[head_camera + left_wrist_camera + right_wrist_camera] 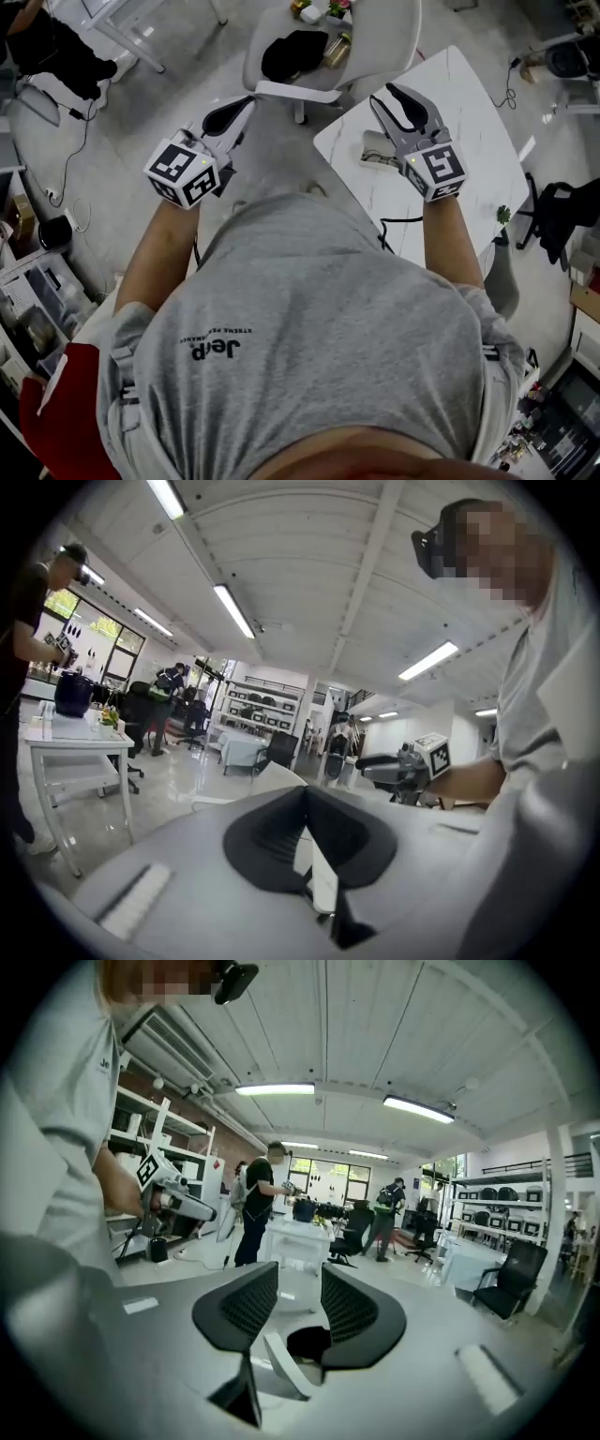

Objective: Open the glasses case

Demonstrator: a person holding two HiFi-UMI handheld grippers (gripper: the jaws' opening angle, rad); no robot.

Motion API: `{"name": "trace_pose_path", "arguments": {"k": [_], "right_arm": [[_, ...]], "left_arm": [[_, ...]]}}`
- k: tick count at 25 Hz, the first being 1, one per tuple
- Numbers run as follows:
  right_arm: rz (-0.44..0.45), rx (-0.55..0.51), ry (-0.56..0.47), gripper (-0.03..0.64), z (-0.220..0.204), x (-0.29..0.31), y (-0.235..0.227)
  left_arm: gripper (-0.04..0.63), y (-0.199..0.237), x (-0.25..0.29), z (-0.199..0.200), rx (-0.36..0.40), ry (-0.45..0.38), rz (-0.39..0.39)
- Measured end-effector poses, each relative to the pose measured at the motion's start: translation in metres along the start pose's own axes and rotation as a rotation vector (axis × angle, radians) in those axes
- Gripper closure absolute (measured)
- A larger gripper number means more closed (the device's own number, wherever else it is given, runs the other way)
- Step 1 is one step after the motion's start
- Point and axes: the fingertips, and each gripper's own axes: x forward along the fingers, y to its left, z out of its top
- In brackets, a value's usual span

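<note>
In the head view the surface (469, 112) fills the upper right, and the chair (394, 37) stands at top centre, behind it. The left gripper (239, 108) hangs over the floor (112, 112) at upper left, the right gripper (382, 97) over the surface's left edge.

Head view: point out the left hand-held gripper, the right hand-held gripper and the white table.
left hand-held gripper (249, 99), head view, at its closed tips.
right hand-held gripper (384, 94), head view, between its parted tips.
white table (469, 112), head view, bare top.
</note>
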Motion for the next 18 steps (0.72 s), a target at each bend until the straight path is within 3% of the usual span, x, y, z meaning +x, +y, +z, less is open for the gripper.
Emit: {"name": "trace_pose_path", "arguments": {"k": [4, 8, 12, 18], "right_arm": [[0.069, 0.060, -0.095, 0.482, 0.048, 0.036, 0.024], [0.110, 0.117, -0.135, 0.551, 0.078, 0.068, 0.047], [0.144, 0.225, -0.158, 0.614, 0.089, 0.094, 0.055], [0.209, 0.275, -0.143, 0.614, 0.091, 0.110, 0.074]], "left_arm": [[0.558, 0.022, -0.035, 0.034, -0.022, -0.084, 0.073], [0.558, 0.034, -0.072, 0.057, -0.009, -0.136, 0.143], [0.558, 0.052, -0.102, 0.067, 0.006, -0.145, 0.221], [0.558, 0.069, -0.136, 0.070, 0.003, -0.176, 0.304]]}}
